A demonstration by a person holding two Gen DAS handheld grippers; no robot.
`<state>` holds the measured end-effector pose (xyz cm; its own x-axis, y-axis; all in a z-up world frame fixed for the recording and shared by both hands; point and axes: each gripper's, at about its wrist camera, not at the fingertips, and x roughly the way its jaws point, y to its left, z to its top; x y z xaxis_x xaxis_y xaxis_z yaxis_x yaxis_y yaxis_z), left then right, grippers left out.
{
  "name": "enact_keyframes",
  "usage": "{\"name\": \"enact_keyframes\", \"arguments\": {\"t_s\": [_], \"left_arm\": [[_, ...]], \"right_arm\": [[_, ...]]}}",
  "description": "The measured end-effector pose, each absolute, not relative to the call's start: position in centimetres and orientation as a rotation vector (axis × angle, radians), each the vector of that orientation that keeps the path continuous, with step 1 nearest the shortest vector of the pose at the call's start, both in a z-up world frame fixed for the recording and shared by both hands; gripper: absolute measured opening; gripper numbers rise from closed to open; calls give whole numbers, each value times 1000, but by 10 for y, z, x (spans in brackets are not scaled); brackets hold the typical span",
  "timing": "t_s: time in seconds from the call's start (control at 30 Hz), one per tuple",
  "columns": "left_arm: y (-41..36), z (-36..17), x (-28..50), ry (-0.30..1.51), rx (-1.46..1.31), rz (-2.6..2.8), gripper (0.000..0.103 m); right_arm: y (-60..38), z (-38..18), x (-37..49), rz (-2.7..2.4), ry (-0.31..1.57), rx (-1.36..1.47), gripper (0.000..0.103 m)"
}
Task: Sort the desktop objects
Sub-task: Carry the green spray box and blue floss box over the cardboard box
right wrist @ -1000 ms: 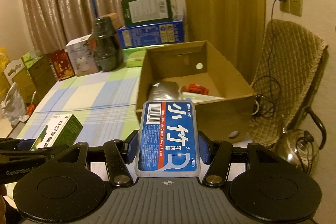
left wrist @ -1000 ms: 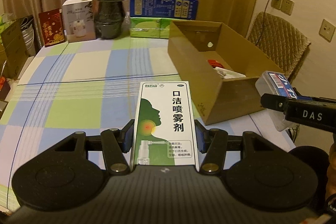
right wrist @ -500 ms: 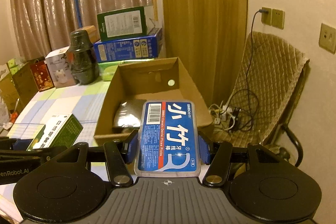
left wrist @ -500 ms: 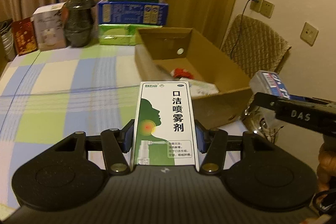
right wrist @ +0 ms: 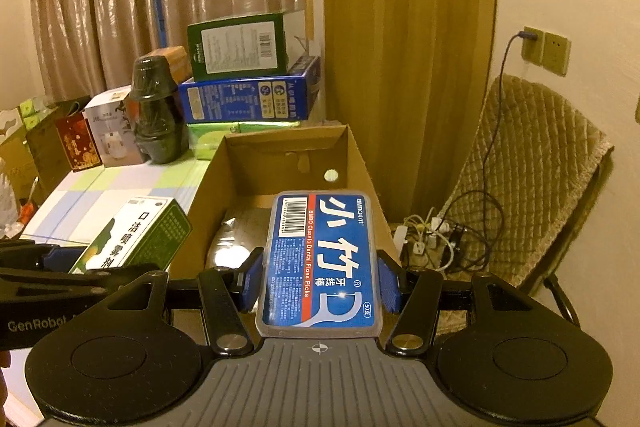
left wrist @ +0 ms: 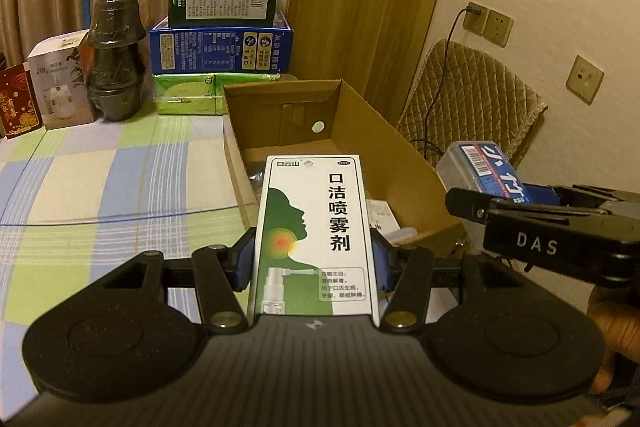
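My left gripper (left wrist: 314, 259) is shut on a white and green mouth spray box (left wrist: 316, 227), held above the near end of the open cardboard box (left wrist: 340, 99). My right gripper (right wrist: 320, 277) is shut on a blue dental floss picks case (right wrist: 324, 259), also held over the cardboard box (right wrist: 280, 147). In the left wrist view the floss case (left wrist: 484, 163) sits at the right, beyond the carton's right wall. In the right wrist view the spray box (right wrist: 136, 235) is at the left. A silver pouch (right wrist: 232, 243) and some white items (left wrist: 380, 215) lie inside the carton.
At the table's far edge stand stacked green and blue boxes (left wrist: 220, 47), a black wrapped object (left wrist: 116, 63), a white box (left wrist: 60, 83) and a red packet (left wrist: 16, 103). A padded chair (right wrist: 532, 179) and a cable tangle (right wrist: 440, 243) are to the right of the checked tablecloth (left wrist: 100, 179).
Both grippers have moved right and up over the cardboard box, each still holding its item. The carton's inside now shows more from above.
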<state>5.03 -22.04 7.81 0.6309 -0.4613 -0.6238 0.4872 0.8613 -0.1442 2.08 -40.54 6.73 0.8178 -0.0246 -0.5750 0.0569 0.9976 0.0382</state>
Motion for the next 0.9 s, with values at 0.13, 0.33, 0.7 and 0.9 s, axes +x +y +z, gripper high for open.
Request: {"name": "enact_keyframes", "arguments": {"t_s": [0.13,0.33,0.7,0.9], "left_arm": [[-225,79,64,712,23,-548,51],[-233,79,88,724,12,-545,51],[-244,76,135,737,-5,-542,51],[-253,72,154,742,12,-544,51]], "right_arm": [[-409,67,36,-35,621,47,54],[-413,65,63,-24,637,40,54],[-422,58,116,-20,672,46,54],[-425,48,135,-24,698,47,54]]}}
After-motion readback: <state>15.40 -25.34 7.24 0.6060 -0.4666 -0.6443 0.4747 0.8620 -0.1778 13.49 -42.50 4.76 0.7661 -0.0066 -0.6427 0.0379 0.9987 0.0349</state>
